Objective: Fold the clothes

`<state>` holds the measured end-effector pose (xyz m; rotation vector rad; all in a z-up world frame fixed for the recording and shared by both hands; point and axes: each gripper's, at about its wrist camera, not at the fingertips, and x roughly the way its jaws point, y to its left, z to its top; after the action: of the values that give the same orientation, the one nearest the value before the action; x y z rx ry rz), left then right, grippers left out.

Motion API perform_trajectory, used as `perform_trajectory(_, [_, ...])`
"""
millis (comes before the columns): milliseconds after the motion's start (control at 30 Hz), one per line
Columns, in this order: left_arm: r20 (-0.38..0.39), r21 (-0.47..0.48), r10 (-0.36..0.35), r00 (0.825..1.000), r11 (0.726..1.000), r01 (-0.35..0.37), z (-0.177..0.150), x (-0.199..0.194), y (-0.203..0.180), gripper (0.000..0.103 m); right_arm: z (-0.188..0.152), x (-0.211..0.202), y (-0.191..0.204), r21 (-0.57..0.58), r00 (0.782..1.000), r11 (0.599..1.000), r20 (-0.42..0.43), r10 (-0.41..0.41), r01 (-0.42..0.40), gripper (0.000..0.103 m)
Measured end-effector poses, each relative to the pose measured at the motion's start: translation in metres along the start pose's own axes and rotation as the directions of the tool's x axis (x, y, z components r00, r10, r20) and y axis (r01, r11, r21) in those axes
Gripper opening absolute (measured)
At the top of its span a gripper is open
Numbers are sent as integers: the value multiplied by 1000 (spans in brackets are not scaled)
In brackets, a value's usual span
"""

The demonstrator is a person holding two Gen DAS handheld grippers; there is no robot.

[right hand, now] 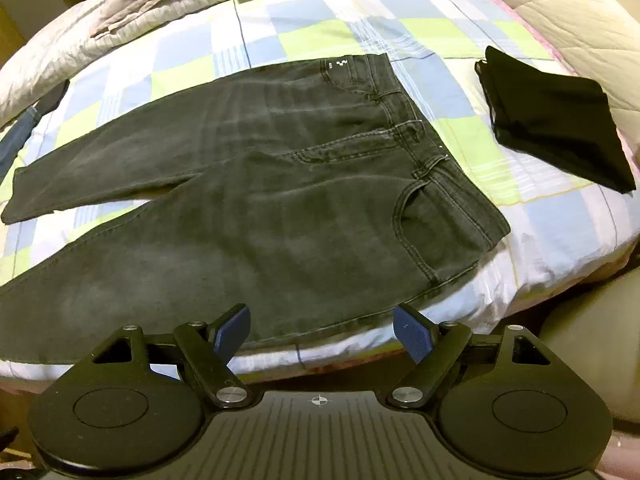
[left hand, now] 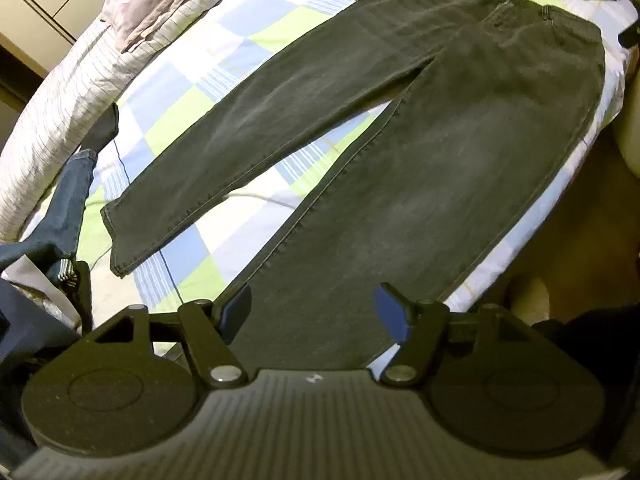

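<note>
A pair of dark grey jeans lies flat on the checked bedsheet, legs spread apart. My left gripper is open and empty, hovering over the lower part of the near leg. In the right wrist view the jeans show with the waistband to the right. My right gripper is open and empty, just above the near edge of the jeans at the hip, by the bed's front edge.
A folded black garment lies on the bed to the right of the waistband. Blue jeans hang at the left edge of the bed. A rumpled pale quilt lies along the far side. The floor lies beside the bed.
</note>
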<state>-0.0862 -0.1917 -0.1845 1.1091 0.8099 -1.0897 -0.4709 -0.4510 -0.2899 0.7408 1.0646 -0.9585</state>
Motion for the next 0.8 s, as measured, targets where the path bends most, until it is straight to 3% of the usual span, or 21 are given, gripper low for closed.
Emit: perform_trajectory(800, [-52, -28, 61, 997, 998, -62, 6, -6, -34, 65, 9, 15, -46, -103, 999, 994, -32, 26, -29, 82])
